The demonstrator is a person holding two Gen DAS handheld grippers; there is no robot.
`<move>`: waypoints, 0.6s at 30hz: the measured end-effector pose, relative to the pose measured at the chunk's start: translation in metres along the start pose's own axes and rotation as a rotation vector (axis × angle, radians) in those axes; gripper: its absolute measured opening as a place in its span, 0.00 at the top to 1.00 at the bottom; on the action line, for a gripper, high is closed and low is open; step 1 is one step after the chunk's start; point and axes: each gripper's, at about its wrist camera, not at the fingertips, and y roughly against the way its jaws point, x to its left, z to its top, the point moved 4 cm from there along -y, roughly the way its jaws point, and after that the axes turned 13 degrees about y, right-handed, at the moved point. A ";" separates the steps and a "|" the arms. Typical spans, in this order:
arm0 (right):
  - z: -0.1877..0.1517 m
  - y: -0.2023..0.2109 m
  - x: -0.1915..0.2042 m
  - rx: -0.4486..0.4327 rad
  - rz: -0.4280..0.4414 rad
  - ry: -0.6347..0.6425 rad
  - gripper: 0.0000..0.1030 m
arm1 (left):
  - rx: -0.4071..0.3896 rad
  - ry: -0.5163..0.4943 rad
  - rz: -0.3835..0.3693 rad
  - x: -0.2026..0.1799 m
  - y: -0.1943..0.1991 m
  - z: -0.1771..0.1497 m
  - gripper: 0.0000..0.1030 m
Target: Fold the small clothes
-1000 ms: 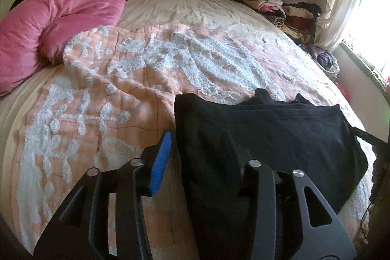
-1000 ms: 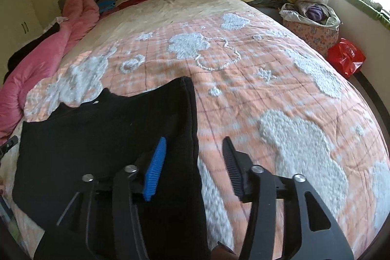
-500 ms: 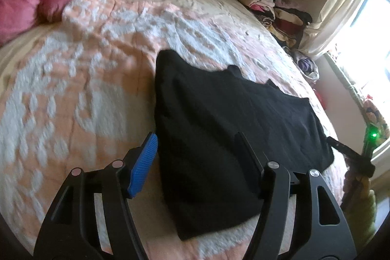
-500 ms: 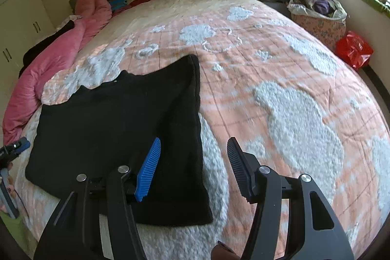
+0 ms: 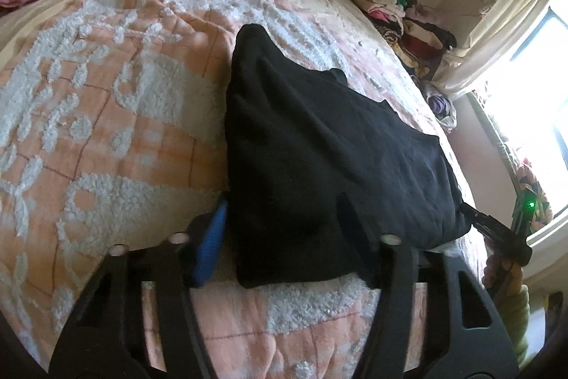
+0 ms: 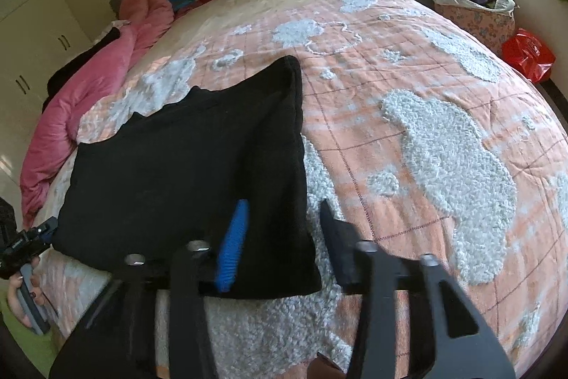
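One peach quilt covers the bed. Black garment lies flat, long axis spanning both wide-open tools: left gripper, right gripper.

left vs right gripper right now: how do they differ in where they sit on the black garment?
The left gripper straddles the black garment's near left corner, its blue finger off the cloth over the blanket; the right gripper straddles the near right corner, its blue finger over the cloth. The left's black finger lies over the garment; the right's over the blanket. Both are open, holding nothing.
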 end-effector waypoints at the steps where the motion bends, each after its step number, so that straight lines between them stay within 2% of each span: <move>1: -0.001 0.001 0.001 -0.002 -0.005 0.007 0.92 | -0.001 -0.001 0.007 0.000 -0.001 -0.001 0.80; 2: -0.001 0.003 0.002 -0.012 -0.009 0.012 0.93 | -0.005 -0.003 0.011 0.001 0.000 -0.001 0.89; 4: -0.001 0.008 0.003 -0.022 -0.001 0.015 0.94 | -0.006 -0.038 0.016 -0.003 0.001 -0.002 0.93; 8: 0.001 0.026 -0.001 -0.069 -0.003 0.005 0.94 | -0.023 -0.062 0.031 -0.005 0.013 -0.003 0.93; 15: -0.019 0.011 -0.006 0.015 -0.047 -0.012 0.93 | 0.011 -0.047 0.068 0.006 0.005 -0.013 0.89; 18: -0.021 0.013 -0.008 0.012 -0.066 -0.026 0.86 | 0.002 -0.057 0.080 0.004 0.008 -0.015 0.86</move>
